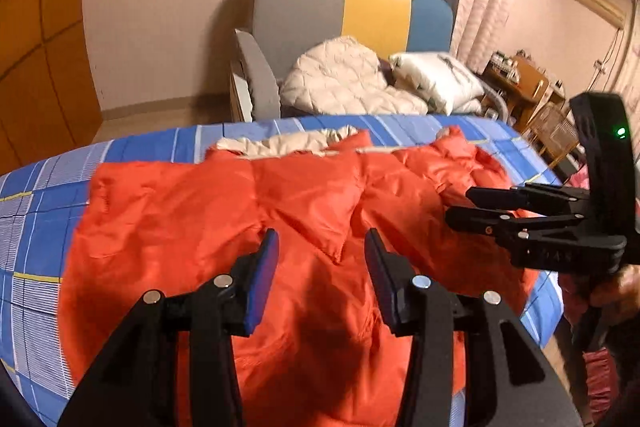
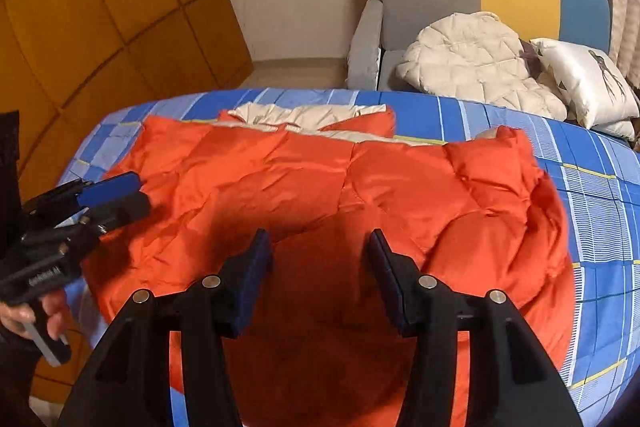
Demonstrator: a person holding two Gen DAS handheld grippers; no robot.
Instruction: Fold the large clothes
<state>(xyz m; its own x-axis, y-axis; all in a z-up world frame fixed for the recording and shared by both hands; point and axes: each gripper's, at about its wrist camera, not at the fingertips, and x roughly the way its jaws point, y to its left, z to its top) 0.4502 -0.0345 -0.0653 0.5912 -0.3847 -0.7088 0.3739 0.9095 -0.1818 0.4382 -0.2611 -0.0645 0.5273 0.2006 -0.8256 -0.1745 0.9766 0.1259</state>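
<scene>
With the orange padded jacket [image 2: 320, 195] spread across the middle of the frame on the blue checked bed [image 2: 600, 227], both the left gripper [image 1: 322, 247] and right gripper [image 2: 320, 247] hover fingers apart, empty, so I'd pinch matching hem corners evenly before folding

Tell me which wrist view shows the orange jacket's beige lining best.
Right wrist: the beige lining of the orange jacket sits unobstructed, sharp, along the far edge. Left wrist shows the same lining at the jacket's far edge, only smaller and more blurred.
</scene>
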